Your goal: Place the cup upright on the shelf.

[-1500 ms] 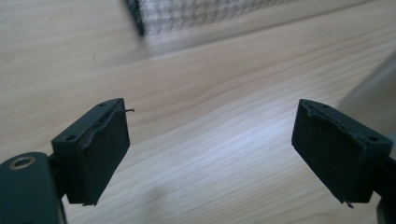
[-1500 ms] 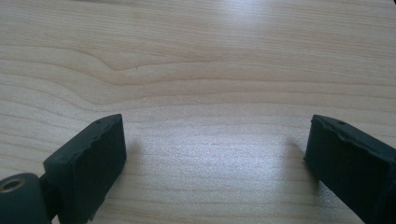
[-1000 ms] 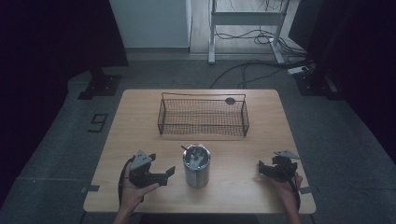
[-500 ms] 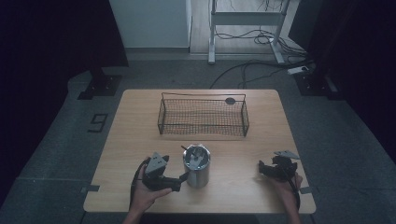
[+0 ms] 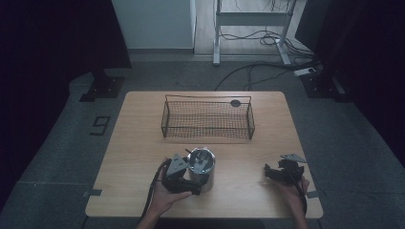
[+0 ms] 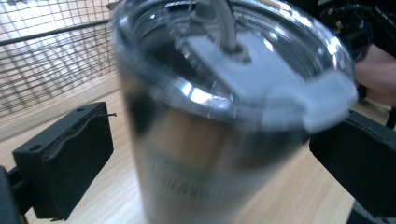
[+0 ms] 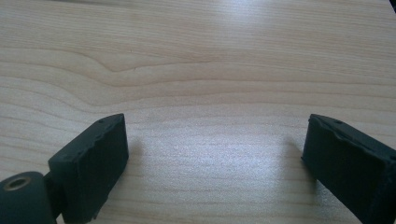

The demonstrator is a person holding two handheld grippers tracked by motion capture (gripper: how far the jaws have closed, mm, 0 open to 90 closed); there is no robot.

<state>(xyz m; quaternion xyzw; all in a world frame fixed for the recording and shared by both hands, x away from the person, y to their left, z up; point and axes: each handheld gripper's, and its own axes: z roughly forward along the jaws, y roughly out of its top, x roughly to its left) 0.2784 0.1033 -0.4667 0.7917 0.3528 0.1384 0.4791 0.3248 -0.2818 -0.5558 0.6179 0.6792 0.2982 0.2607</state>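
Left tool (image 5: 195, 183) jaws just widened to full spread, steel tumbler (image 6: 219, 135) standing between them, pads not pressing it, right tool (image 7: 215, 163) jaws wide apart over bare worktop (image 7: 196, 60), holding nothing, wire basket (image 5: 208, 118) beyond the tumbler

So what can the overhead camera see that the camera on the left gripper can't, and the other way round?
High view alone: the whole table, the full wire basket and the floor cables behind. Left gripper view alone: the steel tumbler's clear lid and white slider close up, a gap beside one black pad. Both: the tumbler between the left gripper's open jaws.
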